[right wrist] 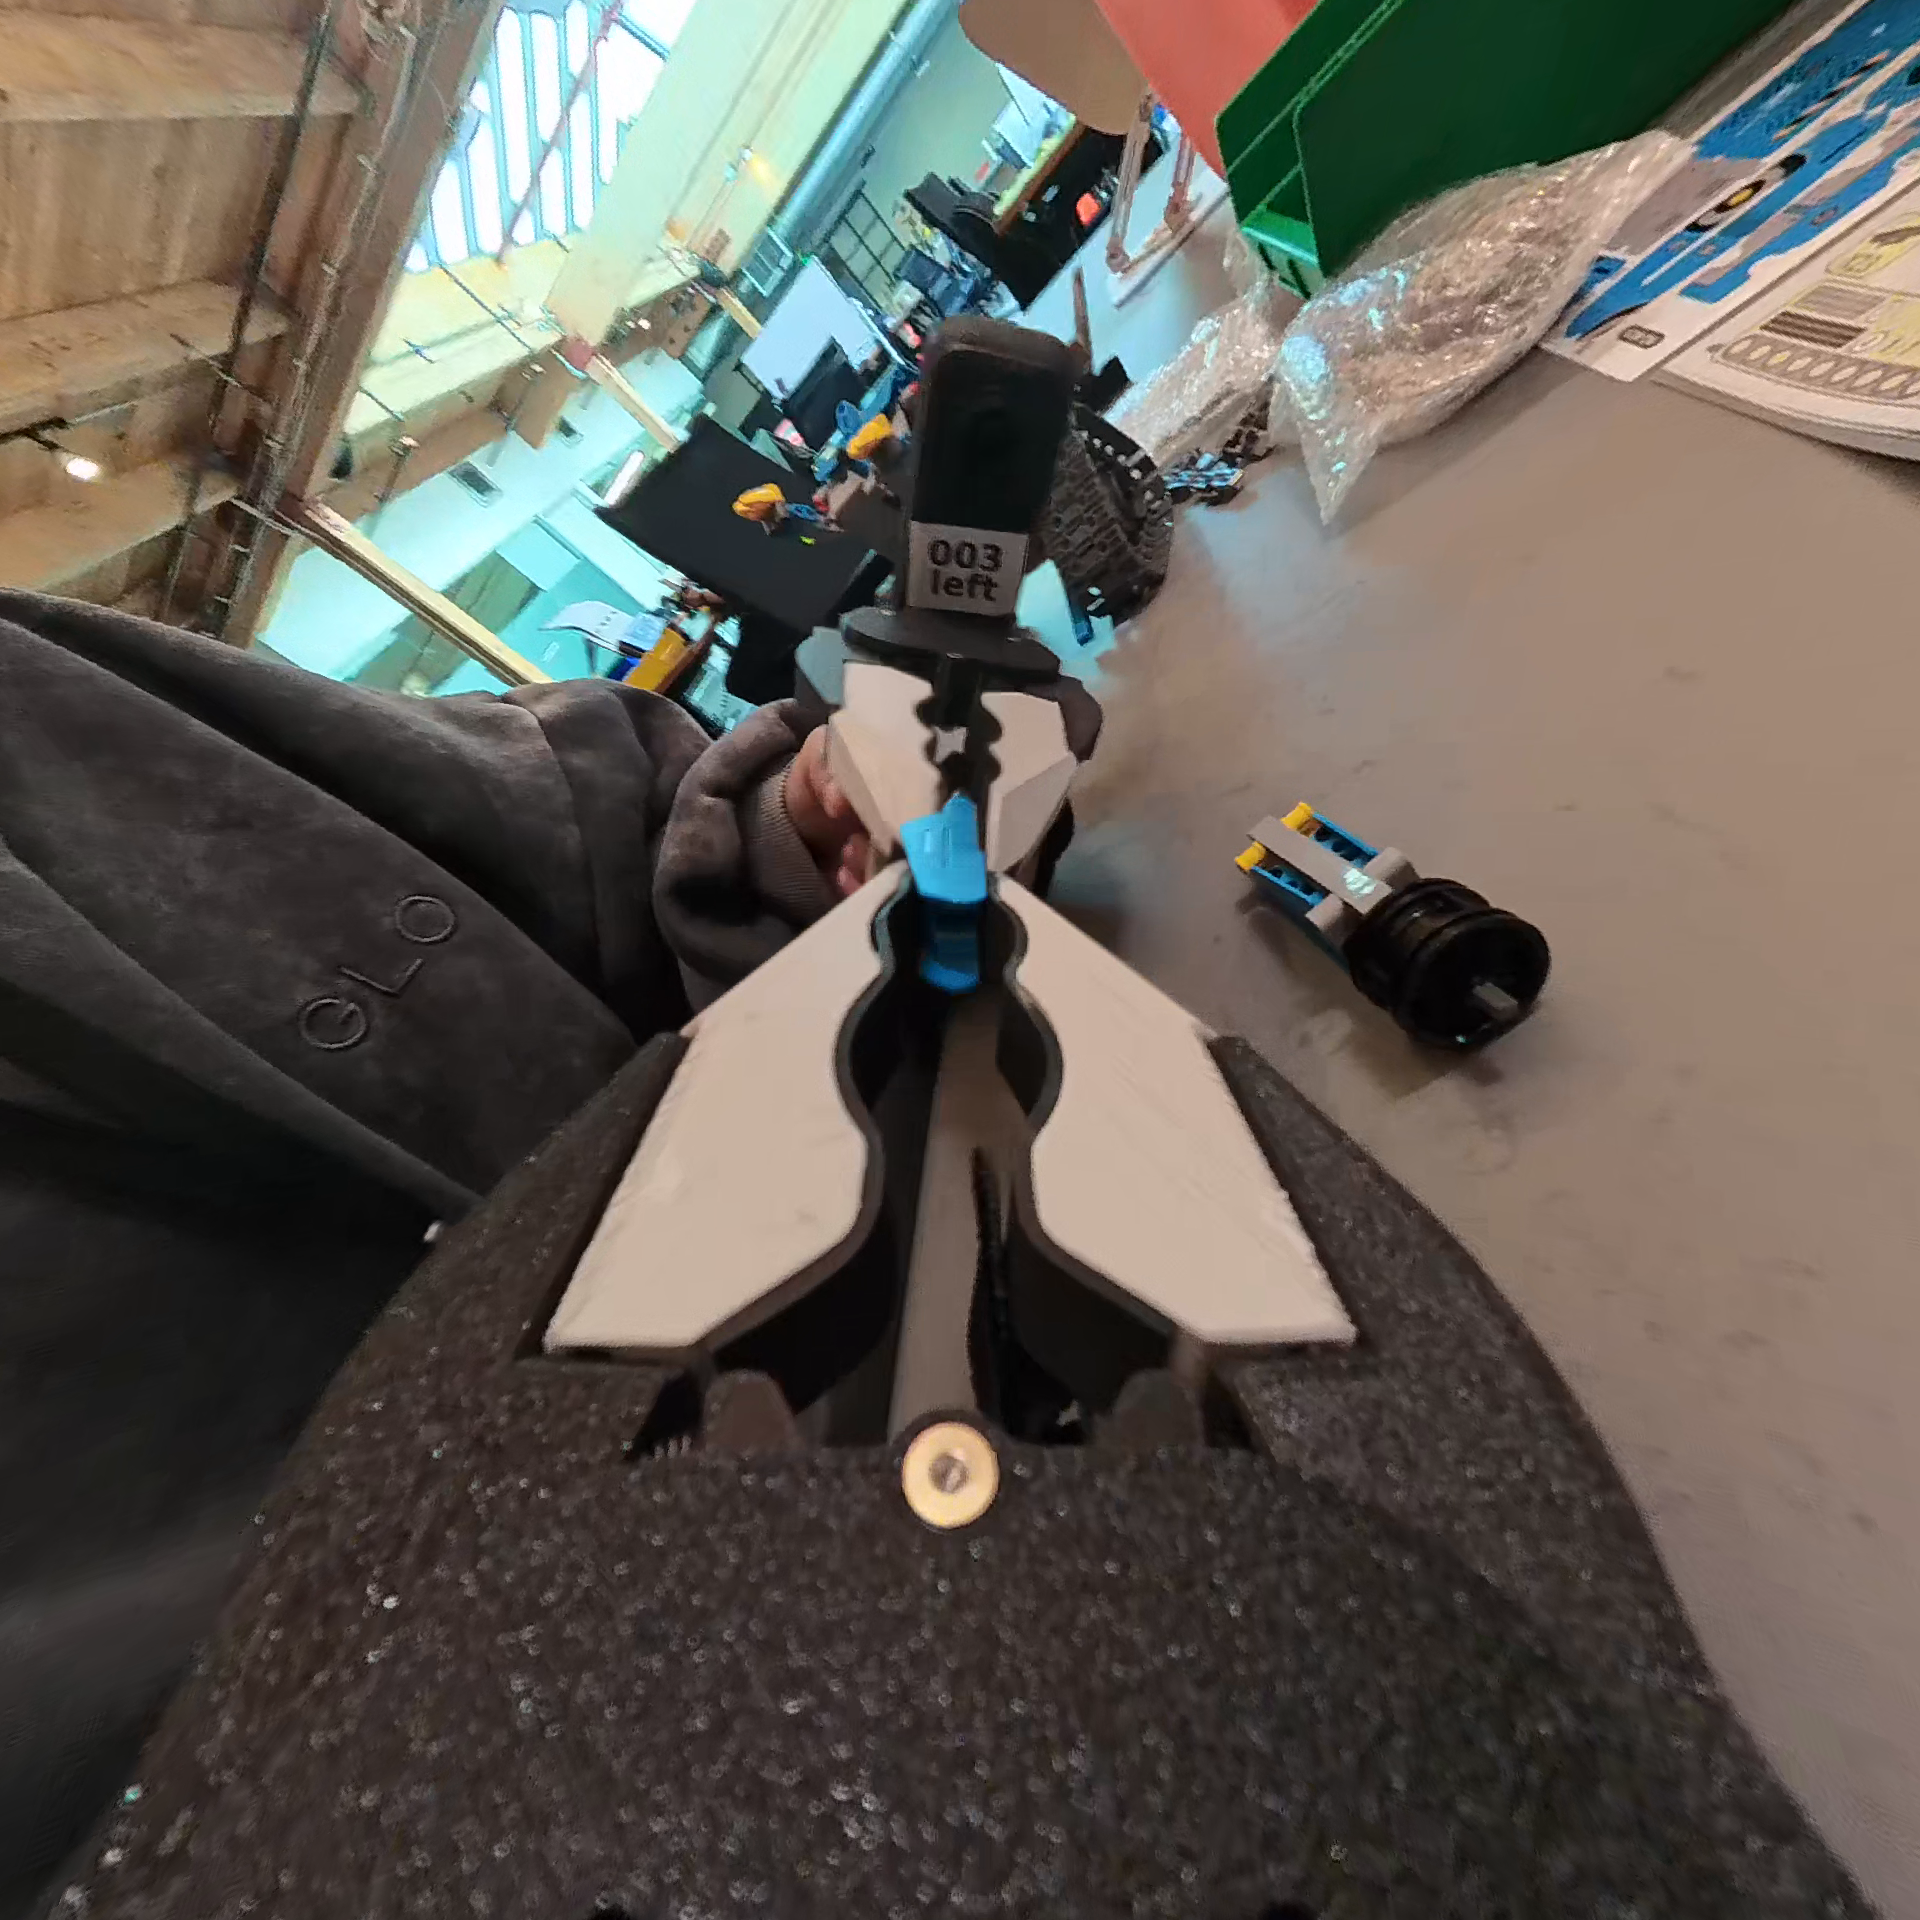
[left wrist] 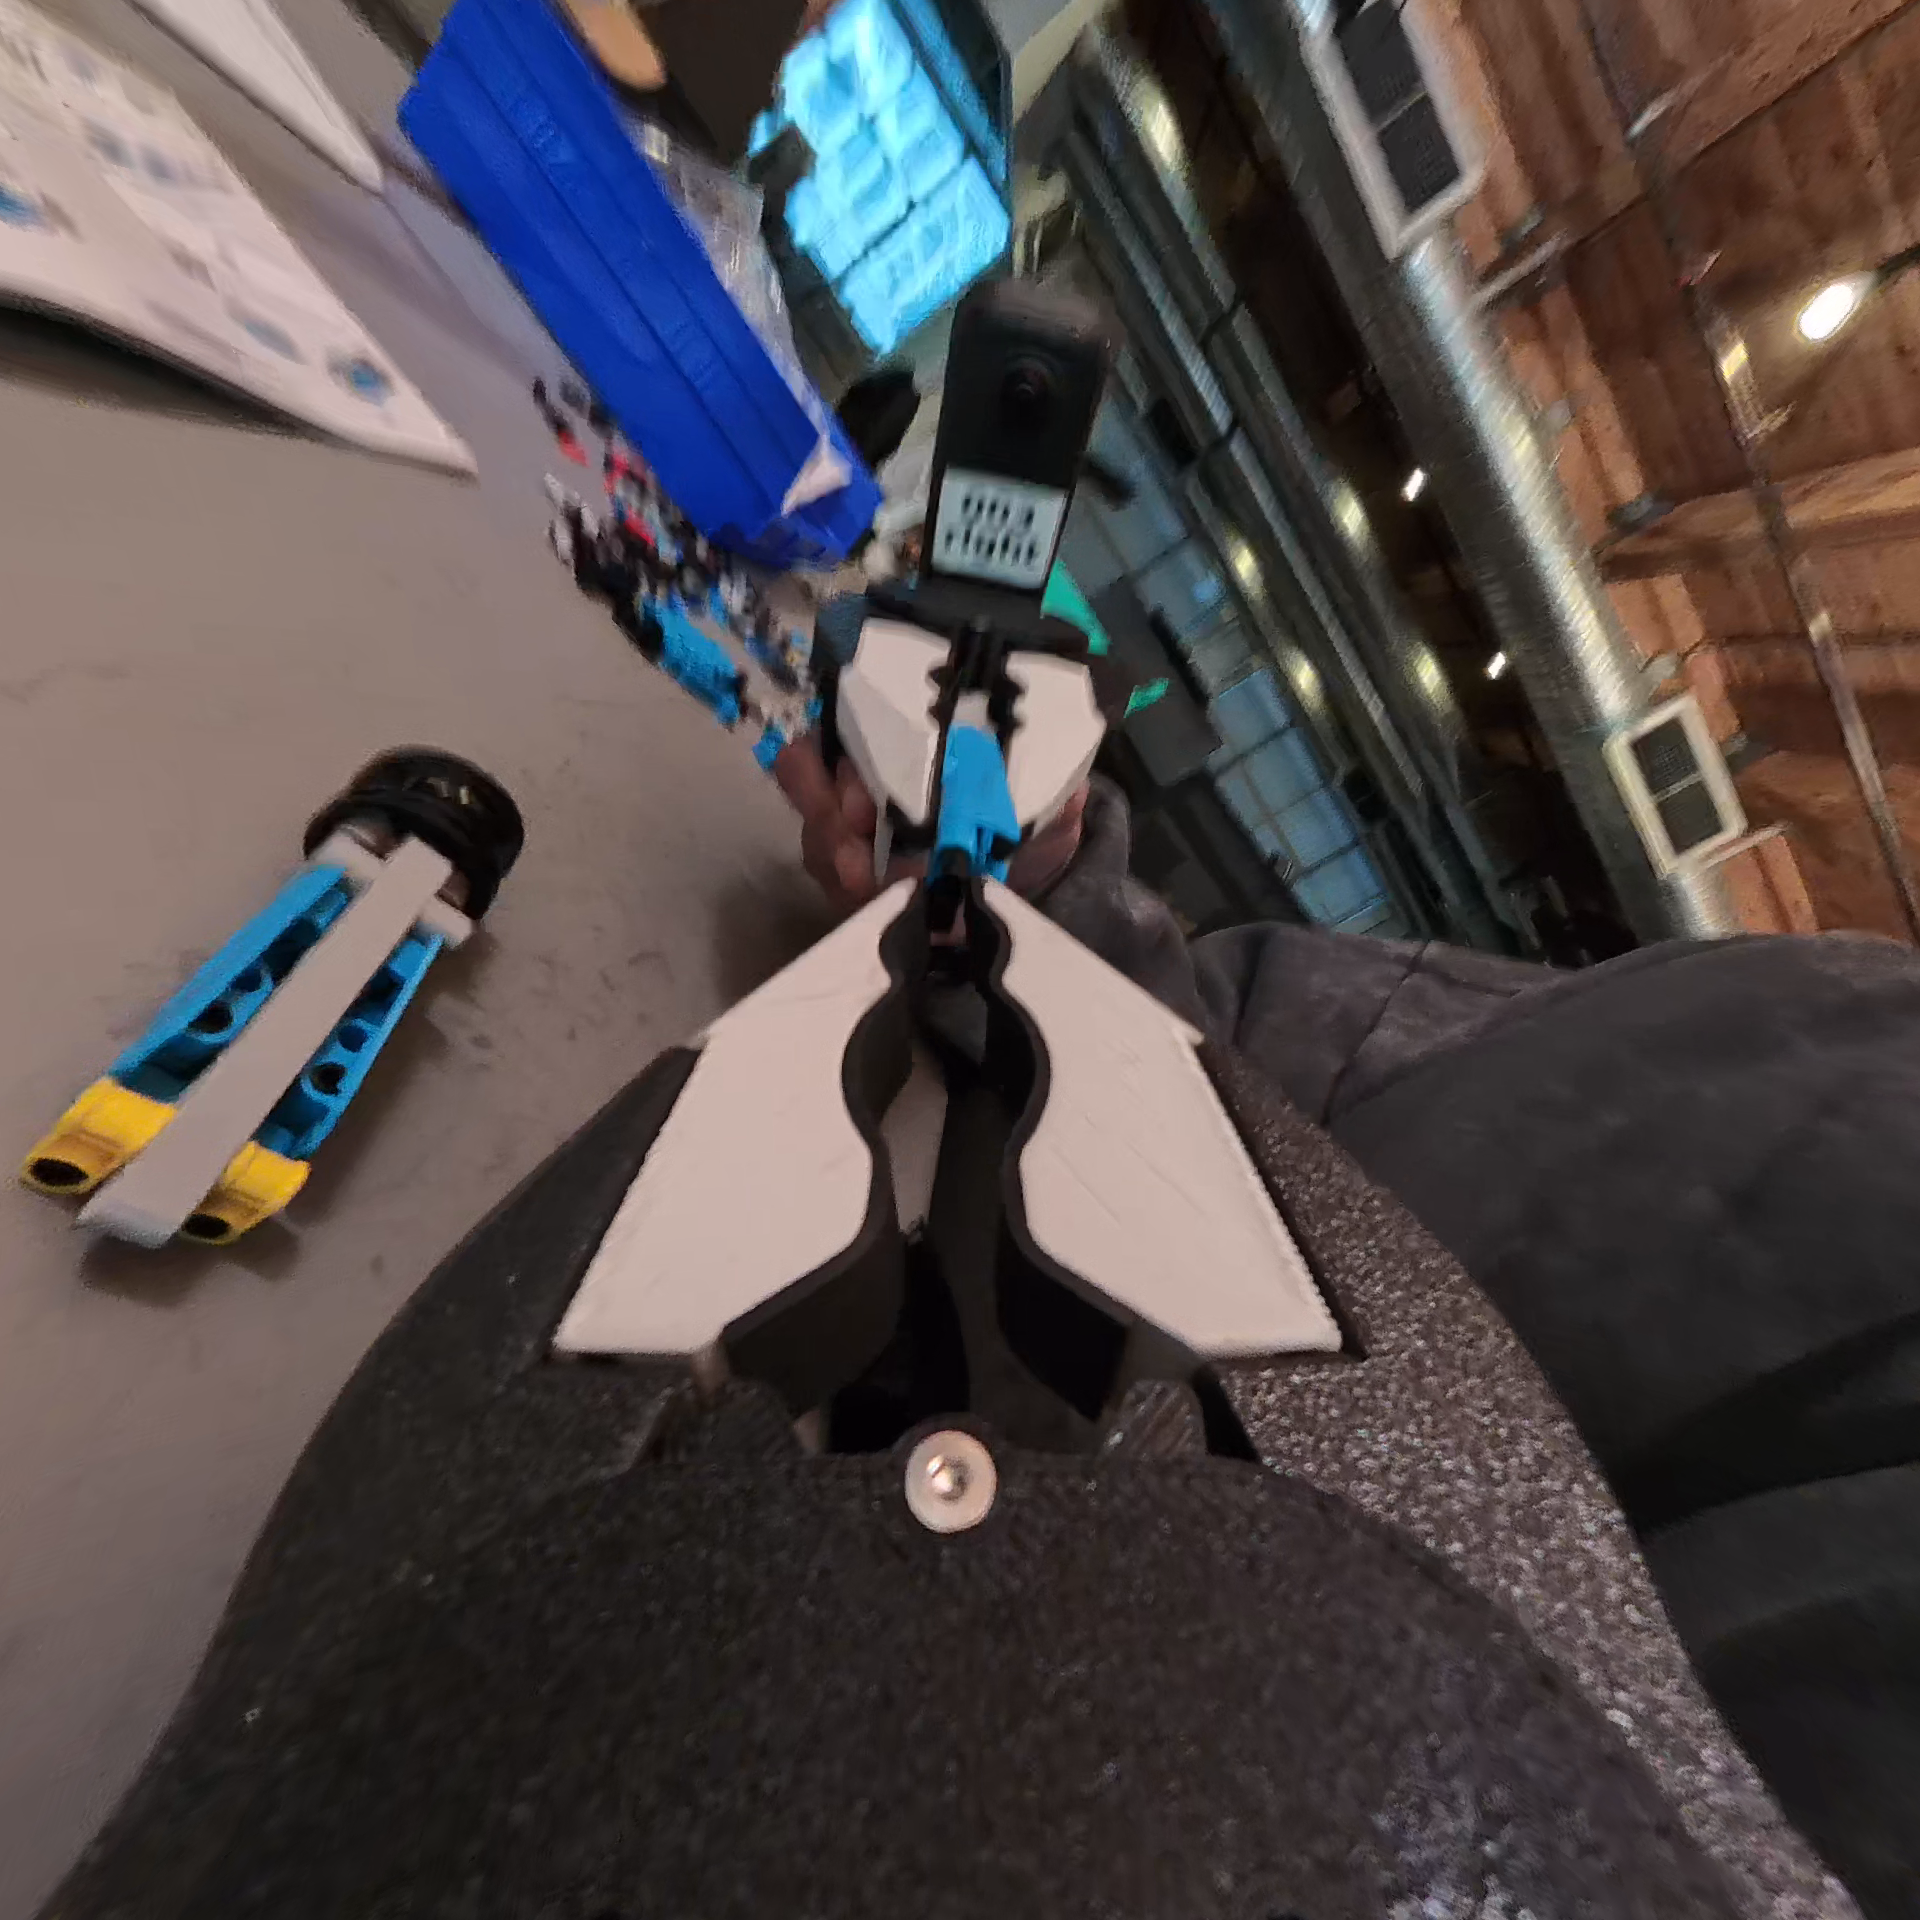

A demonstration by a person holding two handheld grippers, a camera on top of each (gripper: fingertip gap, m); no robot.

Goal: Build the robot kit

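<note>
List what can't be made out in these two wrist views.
Blue piece: both views, its ends are buried in the jaws of the left gripper and right gripper; full shape unclear.
Loose small parts: left wrist view, motion blur; kinds unreadable.
Plastic bags: right wrist view, glare and crinkles hide the contents.
Blue bin: left wrist view, only its outer wall shows.

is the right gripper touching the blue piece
Touching: the right wrist view shows the right gripper with its tips closed on the blue piece.
</note>
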